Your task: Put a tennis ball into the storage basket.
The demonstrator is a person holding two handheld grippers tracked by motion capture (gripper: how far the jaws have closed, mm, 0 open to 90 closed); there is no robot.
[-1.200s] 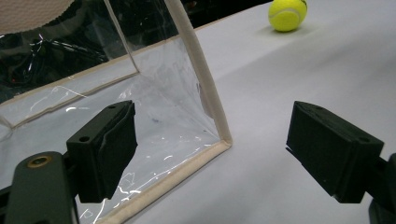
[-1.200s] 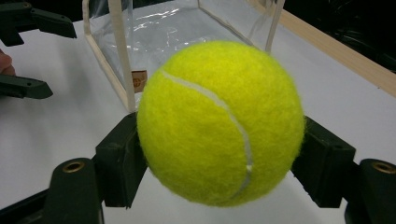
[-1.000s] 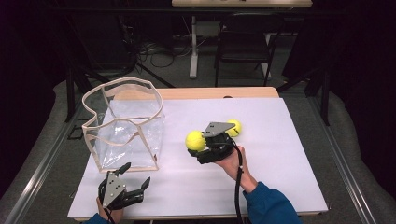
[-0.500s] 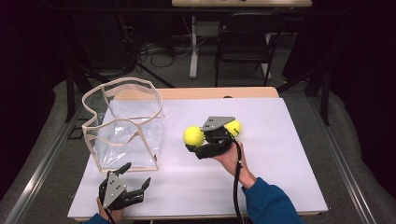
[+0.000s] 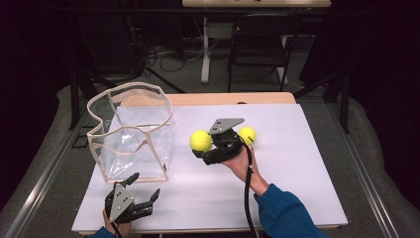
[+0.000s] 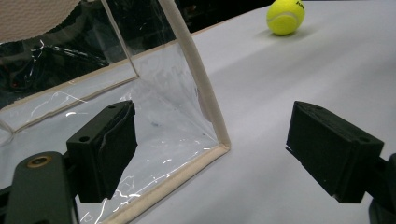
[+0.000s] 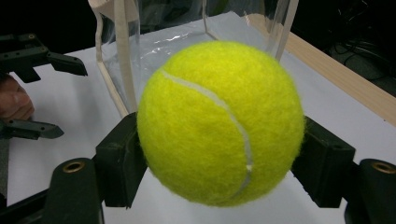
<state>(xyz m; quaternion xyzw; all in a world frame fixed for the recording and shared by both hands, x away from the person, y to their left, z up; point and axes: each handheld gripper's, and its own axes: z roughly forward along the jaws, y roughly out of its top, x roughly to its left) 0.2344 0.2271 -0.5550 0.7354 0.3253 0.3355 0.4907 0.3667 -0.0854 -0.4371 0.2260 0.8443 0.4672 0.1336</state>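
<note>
Jaws of my right gripper [image 5: 205, 148] clamp a fuzzy yellow tennis ball [image 5: 201, 141] mid-frame; my left gripper [image 5: 143, 191], lower left, gapes empty.

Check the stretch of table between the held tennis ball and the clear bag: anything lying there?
Nothing. In the high view only bare white table separates the tennis ball in the right gripper from the clear bag.
</note>
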